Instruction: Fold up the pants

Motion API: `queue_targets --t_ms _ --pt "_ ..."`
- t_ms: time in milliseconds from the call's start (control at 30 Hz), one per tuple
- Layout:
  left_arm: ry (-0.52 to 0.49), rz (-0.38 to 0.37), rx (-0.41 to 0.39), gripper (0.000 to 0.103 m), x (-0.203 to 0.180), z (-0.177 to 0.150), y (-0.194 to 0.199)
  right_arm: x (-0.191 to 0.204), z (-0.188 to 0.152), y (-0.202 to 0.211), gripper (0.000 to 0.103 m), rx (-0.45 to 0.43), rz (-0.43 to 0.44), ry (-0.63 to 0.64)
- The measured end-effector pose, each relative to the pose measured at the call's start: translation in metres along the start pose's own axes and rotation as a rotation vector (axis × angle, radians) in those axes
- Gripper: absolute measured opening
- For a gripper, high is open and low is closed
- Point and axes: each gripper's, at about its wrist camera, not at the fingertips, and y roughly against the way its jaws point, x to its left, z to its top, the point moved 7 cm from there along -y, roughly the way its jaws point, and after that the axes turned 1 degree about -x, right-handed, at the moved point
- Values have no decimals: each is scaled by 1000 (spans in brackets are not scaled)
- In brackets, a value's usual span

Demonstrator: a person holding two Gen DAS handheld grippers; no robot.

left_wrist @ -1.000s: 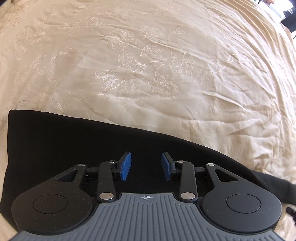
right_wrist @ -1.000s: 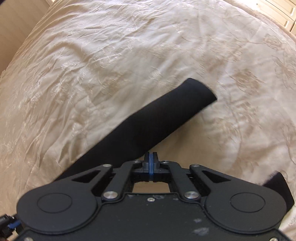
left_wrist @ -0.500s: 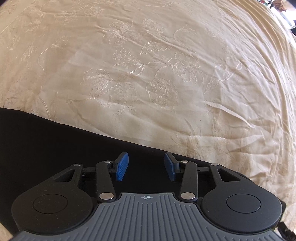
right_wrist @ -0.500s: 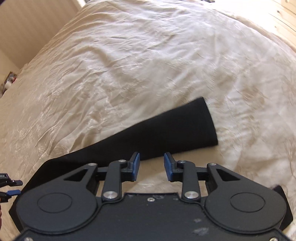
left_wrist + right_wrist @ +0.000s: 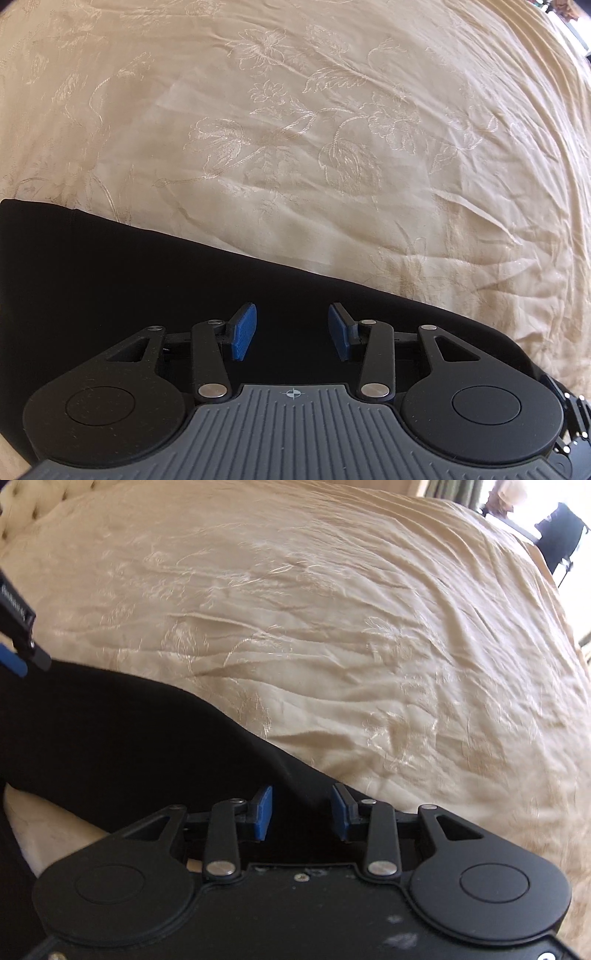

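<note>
The black pants [image 5: 110, 295] lay on the cream embroidered bedspread [image 5: 332, 147], occupying the lower left of both wrist views, with the upper cloth edge running diagonally down toward the right.

Left side: the left gripper [image 5: 291, 330] pointed steeply down over the dark fabric. Its jaws stood apart, the blue pads [image 5: 243, 332] clear of each other with nothing pinched between them; only flat cloth showed beneath the gap. Whether the pads touched the cloth could not be determined.

Right side: the right gripper [image 5: 302, 814] was positioned over the pants' edge where black fabric met bedspread, pitched less steeply than the left. Its jaws were opening; fabric lay under the gap, but the pads [image 5: 264, 814] were not pressing on it. Part of the left gripper showed at the far left edge of this view [image 5: 18, 635], indicating the two tools worked the same garment, a fair way apart.

Assessment: the step in hand appeared to be re-gripping between folds, both tools empty and positioned above the cloth. The next move would call for each gripper to descend onto an edge, close on all layers together, then lift and carry the fabric across evenly. Uneven pick-up would likely skew the fold.
</note>
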Motion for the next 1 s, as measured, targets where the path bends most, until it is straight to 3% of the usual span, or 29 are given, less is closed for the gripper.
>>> queue_targets --t_ms 67,167,267,400,500,733,800,867,933,1000 --pt "3 -5 3 42 0 1 0 4 0 -8 36 -6 -30 84" --pt "10 -11 9 42 -1 2 -2 -1 -2 -9 3 -11 -26 134" --pt "39 -42 17 42 -3 3 -2 -9 -8 15 3 -25 56 107" --pt "76 -65 32 43 -5 0 -4 -3 -34 47 3 -52 138 185" --pt "76 -47 46 51 -6 -6 -7 12 -58 66 3 -40 167 254" --pt "89 -14 104 52 -2 -23 -23 34 -93 77 3 14 220 239" --pt "96 18 147 40 3 -33 -30 37 -98 79 3 21 223 213" --pt "102 -4 152 26 5 -42 -30 35 -102 82 7 28 209 162" --pt "72 -31 118 20 4 -50 -24 26 -103 85 12 48 211 51" --pt "39 -28 85 19 5 -59 -16 8 -109 90 26 58 204 -135"
